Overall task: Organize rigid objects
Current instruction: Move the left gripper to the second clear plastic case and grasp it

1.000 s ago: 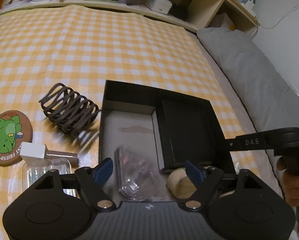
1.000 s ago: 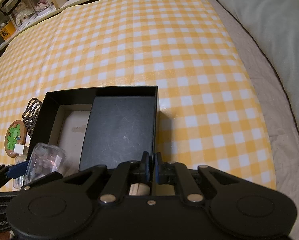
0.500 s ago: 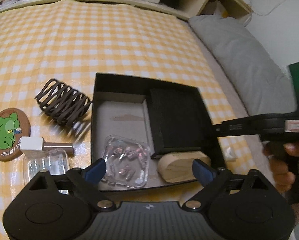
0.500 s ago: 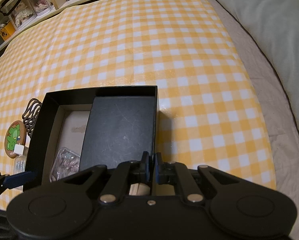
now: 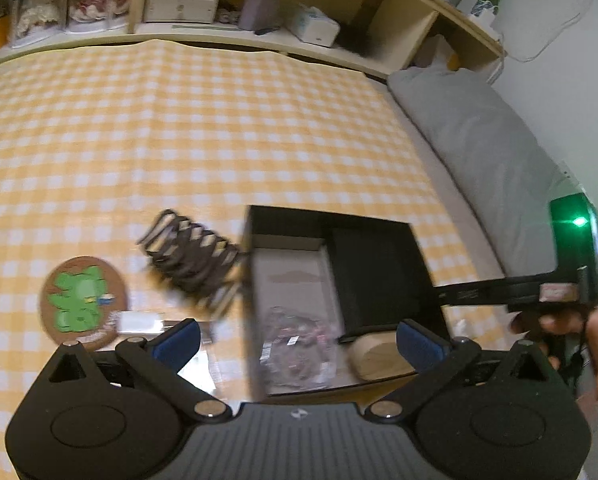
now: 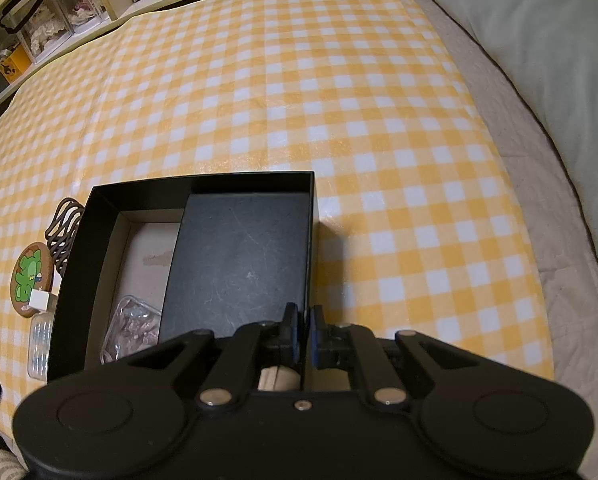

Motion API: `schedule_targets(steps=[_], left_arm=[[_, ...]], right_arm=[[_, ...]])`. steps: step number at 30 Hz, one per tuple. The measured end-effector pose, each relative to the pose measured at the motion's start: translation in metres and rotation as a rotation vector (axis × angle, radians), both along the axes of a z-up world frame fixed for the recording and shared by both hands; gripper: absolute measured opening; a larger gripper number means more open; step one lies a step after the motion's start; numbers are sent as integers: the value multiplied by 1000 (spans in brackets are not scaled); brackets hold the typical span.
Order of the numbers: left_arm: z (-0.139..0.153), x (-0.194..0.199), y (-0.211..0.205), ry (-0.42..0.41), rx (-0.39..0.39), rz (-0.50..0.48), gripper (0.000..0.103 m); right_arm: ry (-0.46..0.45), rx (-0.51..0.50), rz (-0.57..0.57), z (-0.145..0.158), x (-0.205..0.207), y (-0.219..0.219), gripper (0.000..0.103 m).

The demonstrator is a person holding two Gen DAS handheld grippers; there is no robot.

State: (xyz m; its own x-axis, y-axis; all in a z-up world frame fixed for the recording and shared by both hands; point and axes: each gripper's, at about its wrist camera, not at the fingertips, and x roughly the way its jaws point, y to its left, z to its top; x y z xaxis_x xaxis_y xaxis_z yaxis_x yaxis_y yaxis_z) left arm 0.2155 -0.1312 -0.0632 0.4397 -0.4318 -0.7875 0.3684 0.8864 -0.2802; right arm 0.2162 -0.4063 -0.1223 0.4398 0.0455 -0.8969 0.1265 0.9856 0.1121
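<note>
Right gripper [image 6: 303, 330] pinches the black box [image 6: 99, 216] wall.

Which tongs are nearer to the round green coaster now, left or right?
Left. The left tongs hang open just beside the coaster; the right tongs pinch the black box wall, on its far side.

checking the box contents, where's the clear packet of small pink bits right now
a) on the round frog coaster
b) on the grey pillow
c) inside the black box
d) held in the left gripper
c: the clear packet lies on the floor of the black box, and the left gripper is open with nothing in it.
</note>
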Motion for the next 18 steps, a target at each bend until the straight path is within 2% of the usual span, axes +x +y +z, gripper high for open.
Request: schedule_targets(steps=[8, 12, 16, 18], left_arm=[[-34, -2, 44, -6, 66, 41, 103], [-57, -1, 44, -13, 157, 51, 103], [-73, 1, 43, -9, 169, 35, 103], [-79, -1, 38, -30, 180, -5, 103]], right_arm=[[0, -2, 0, 0, 0, 1, 7], [0, -1, -1, 0, 1, 1, 7], [0, 1, -1, 1, 1, 1, 8], [0, 0, -1, 1, 1, 2, 8]])
